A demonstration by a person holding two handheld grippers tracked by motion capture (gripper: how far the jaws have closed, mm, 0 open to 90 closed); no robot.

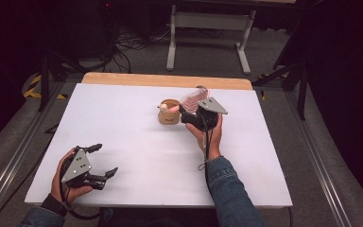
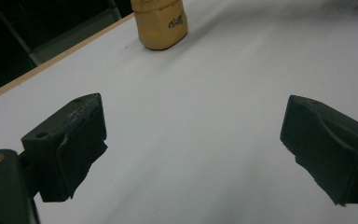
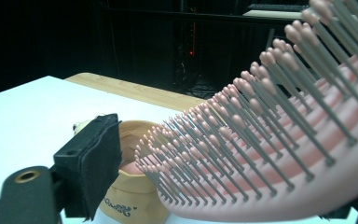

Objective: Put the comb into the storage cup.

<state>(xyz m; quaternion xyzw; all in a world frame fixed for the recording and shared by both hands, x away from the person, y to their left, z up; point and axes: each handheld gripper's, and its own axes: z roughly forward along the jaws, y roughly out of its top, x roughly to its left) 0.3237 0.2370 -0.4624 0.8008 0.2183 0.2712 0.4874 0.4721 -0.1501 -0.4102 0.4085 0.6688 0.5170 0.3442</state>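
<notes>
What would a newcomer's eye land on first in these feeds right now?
The pink hairbrush, bristles towards the right gripper's camera, its handle dipping into the tan wooden cup near the table's middle. The right gripper sits at the brush beside the cup, one pad apart from it. The left gripper rests wide open near the front left corner.

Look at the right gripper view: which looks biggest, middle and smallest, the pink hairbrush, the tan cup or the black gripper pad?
1. Pink hairbrush, by far the largest, though it is very near the camera.
2. Black gripper pad and tan cup look about alike; the cup is partly hidden, so I won't rank them.
</notes>
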